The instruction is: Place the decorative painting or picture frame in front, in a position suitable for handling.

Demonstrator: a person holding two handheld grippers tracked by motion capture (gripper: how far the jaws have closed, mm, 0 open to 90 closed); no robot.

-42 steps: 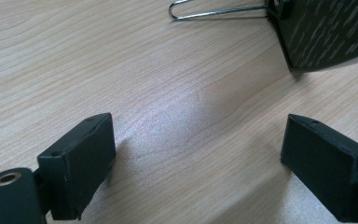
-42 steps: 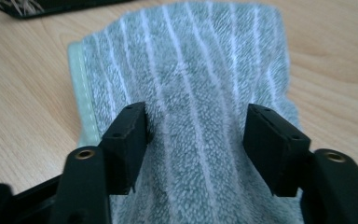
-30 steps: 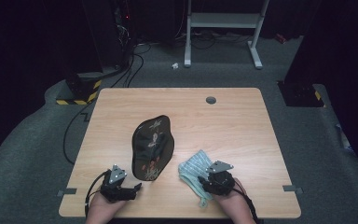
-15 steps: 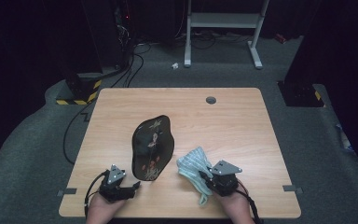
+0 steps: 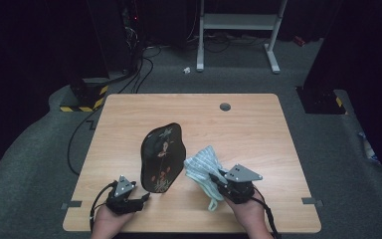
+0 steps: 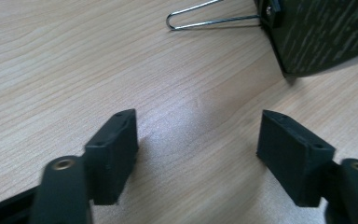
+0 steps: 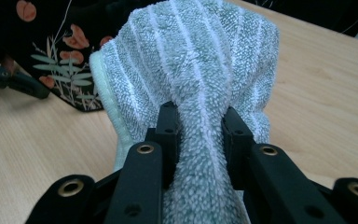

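Note:
A pale green striped towel (image 5: 201,170) (image 7: 200,60) lies bunched on the table right of centre, and my right gripper (image 5: 217,182) (image 7: 199,128) is shut on a fold of it, lifting that part. Left of the towel lies a dark floral pouch (image 5: 162,156) (image 7: 56,51) (image 6: 326,32) with a wire clip (image 6: 205,21) at its end. My left gripper (image 5: 140,198) (image 6: 198,149) rests near the front edge, just short of the pouch, open with bare wood between its jaws.
The wooden table (image 5: 248,129) has a round grommet (image 5: 225,106) at its far side. Cables (image 5: 129,79) and a white stand (image 5: 238,30) sit on the dark floor beyond.
My right gripper closed on the towel and pulled it up into a bunch, shifting slightly right. The left gripper stayed almost where it was.

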